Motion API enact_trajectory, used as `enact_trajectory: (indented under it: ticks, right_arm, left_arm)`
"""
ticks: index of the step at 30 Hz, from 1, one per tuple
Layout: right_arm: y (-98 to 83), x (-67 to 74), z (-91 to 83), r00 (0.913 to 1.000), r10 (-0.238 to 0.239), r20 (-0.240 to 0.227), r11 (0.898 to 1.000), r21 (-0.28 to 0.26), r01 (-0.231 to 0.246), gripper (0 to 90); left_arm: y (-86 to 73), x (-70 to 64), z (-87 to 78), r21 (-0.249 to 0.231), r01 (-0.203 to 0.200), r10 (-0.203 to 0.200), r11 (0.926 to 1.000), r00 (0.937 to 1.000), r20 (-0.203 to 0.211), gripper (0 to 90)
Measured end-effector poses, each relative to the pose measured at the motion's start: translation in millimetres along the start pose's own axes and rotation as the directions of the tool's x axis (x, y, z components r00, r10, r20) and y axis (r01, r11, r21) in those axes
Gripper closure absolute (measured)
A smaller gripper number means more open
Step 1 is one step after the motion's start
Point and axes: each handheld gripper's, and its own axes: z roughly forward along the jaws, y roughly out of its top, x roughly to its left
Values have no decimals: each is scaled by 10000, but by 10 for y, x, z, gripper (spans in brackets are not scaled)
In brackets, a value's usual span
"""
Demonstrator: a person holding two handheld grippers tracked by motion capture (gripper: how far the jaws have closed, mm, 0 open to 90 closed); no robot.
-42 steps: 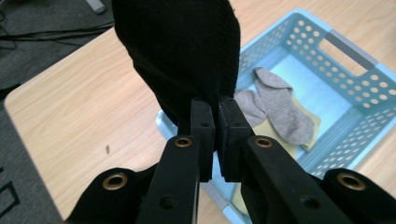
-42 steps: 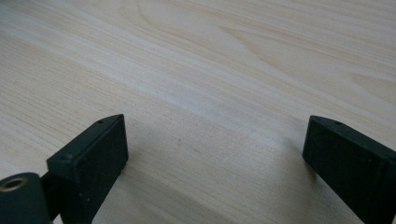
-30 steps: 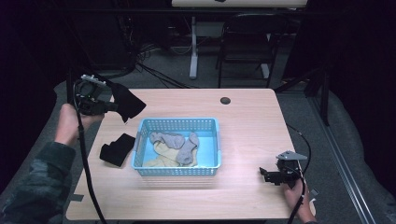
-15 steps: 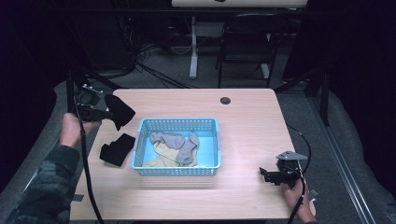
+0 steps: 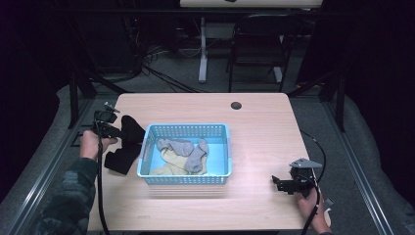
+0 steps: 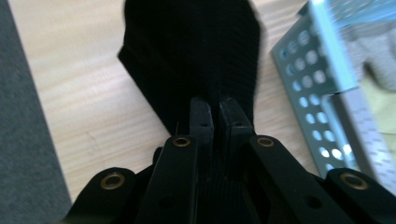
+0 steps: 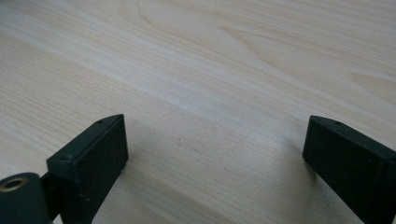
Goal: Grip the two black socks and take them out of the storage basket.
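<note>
My left gripper (image 5: 113,130) is shut on a black sock (image 5: 131,134) just left of the blue basket (image 5: 182,178), low over the table. In the left gripper view the jaws (image 6: 215,106) pinch the black sock (image 6: 196,51), which hangs ahead of them, with the basket wall (image 6: 322,98) to the right. A second black sock (image 5: 119,160) lies on the table right under the held one. My right gripper (image 5: 281,183) rests near the table's front right, open; in the right gripper view its jaws (image 7: 215,140) stand wide apart over bare wood.
Two grey socks (image 5: 188,149) and a pale yellow piece (image 5: 169,164) lie in the basket. A dark round grommet (image 5: 236,105) sits near the far edge. A chair (image 5: 257,44) and table legs stand beyond the table. Cables trail from both grippers.
My left hand has come down and nearer with the black sock, which now hangs just above the black sock on the table. The right gripper has stayed put.
</note>
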Motion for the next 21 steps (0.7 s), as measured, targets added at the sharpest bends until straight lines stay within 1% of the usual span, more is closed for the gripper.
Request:
enact_trajectory:
  ticks: [2, 3, 5, 6, 7, 8, 9, 11, 12, 13, 14, 16, 17, 18, 19, 20, 21]
  right_arm:
    - [0, -2, 3, 10000, -19, -9, 10000, -24, 19, 61]
    - [0, -2, 3, 10000, -21, -11, 10000, -20, 20, 61]
    - [0, -2, 3, 10000, -17, -13, 10000, -25, 17, 61]
    - [0, -2, 3, 10000, -18, -11, 10000, -20, 18, 61]
    - [0, -2, 3, 10000, -17, -11, 10000, -24, 17, 61]
    - [-1, -1, 3, 10000, -16, -1, 10000, -32, 16, 61]
    - [-1, -1, 3, 10000, -16, 5, 10000, -33, 16, 61]
    - [-1, 0, 2, 10000, -9, 7, 10000, -30, 9, 61]
    - [-1, 1, 2, 10000, -6, 11, 10000, -35, 6, 61]
    - [-1, 1, 2, 10000, -7, 15, 10000, -33, 7, 61]
    - [-1, 1, 2, 10000, -5, 13, 10000, -33, 5, 61]
    - [-1, 1, 2, 10000, -8, 13, 10000, -30, 8, 61]
    - [-1, 1, 2, 10000, -6, 16, 10000, -28, 6, 61]
    - [-1, 1, 2, 10000, -5, 16, 10000, -31, 5, 61]
    - [-1, 1, 2, 10000, -5, 22, 10000, -30, 5, 61]
    - [0, 0, -1, 10000, -35, 32, 10000, 10, 35, 61]
    - [-1, 2, 1, 10000, 4, 27, 10000, -25, -4, 61]
  left_arm:
    - [-16, 18, 37, 83, -7, 7, 10000, 10000, -34, 828]
    - [-26, 26, 53, 85, 102, -102, 9999, 9999, 9, 803]
    - [-50, 46, 59, 24, 91, -91, 10000, 9999, 119, 755]
    - [-58, 53, 52, 15, 158, -159, 9999, 9997, 161, 693]
    - [-75, 60, 34, -126, 199, -197, 9997, 9997, 148, 627]
    - [-90, 65, 17, -276, 191, -184, 9994, 9995, 245, 606]
    - [-102, 69, -1, -341, 230, -222, 9992, 9995, 228, 559]
    - [-113, 68, -26, -395, 251, -244, 9989, 9995, 179, 438]
    - [-134, 65, -75, -518, 239, -231, 9984, 9996, 157, 438]
    - [-151, 61, -111, -628, 252, -242, 9977, 9996, 161, 355]
    - [-169, 56, -146, -768, 226, -214, 9968, 9996, 163, 313]
    - [-209, 21, -219, -865, 127, -131, 9962, 9999, -43, 251]
    - [-238, -2, -259, -1031, 89, -89, 9946, 10000, 1, 219]
    - [-276, -34, -305, -1273, 34, -35, 9919, 10000, -11, 200]
    - [-317, -69, -346, -1437, -145, 124, 9895, 9998, -155, 182]
    - [-357, -103, -385, -1442, -307, 282, 9891, 9994, -198, 161]
    - [-410, -136, -422, -1578, -301, 296, 9870, 9995, -59, 148]
